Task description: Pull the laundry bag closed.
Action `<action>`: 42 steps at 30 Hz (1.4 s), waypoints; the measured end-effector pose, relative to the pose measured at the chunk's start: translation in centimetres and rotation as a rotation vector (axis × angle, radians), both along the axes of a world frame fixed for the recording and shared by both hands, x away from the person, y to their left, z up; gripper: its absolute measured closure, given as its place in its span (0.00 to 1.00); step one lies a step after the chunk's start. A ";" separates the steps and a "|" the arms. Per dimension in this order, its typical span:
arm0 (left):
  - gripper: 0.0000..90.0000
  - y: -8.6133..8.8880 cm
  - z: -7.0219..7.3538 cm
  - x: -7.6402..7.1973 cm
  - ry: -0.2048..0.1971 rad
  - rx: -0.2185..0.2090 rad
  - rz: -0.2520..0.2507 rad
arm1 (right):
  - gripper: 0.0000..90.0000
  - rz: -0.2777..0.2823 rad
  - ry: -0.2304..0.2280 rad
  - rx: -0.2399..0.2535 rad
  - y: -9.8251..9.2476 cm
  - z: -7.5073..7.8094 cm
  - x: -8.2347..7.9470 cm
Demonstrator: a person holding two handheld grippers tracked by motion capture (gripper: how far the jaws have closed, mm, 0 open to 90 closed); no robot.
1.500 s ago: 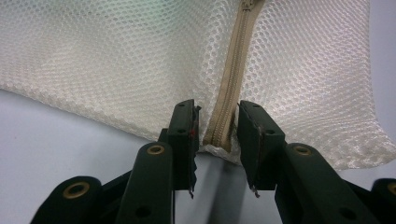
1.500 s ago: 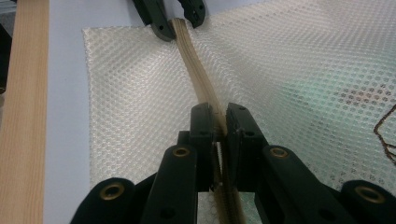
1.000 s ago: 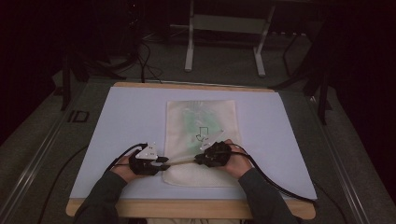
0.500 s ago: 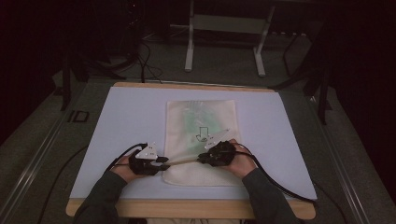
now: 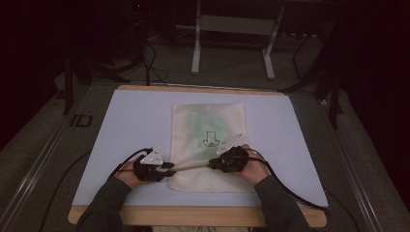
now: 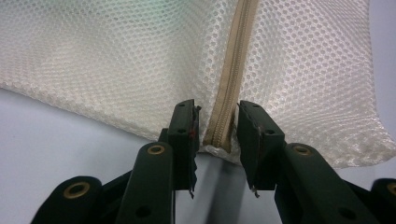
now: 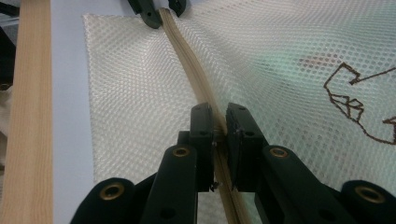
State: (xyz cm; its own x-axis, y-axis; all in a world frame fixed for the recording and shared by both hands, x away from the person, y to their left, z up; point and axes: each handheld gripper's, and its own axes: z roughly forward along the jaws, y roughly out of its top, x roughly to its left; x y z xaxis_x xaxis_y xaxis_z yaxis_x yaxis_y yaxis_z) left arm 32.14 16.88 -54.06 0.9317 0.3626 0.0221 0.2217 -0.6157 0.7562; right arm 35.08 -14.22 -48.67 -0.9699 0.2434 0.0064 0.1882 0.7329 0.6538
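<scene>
Mesh bag's zipper (image 7: 196, 81) between both grippers

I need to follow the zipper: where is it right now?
In the high view the zipper crosses the mesh bag's near end, between left gripper and right gripper.

Both forearms low and converging; left gripper (image 5: 169, 167) and right gripper (image 5: 212, 164) jaws apparently clamped, tips facing.
</scene>
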 end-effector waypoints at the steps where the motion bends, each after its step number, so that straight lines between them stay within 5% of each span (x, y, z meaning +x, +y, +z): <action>1: 0.74 0.0 0.0 0.0 0.000 0.001 0.001 | 0.91 0.000 -0.002 0.005 -0.1 0.0 0.0; 42: 0.74 0.0 0.0 0.0 0.005 -0.003 0.000 | 0.91 -0.045 -0.019 0.023 -3.2 0.9 -0.2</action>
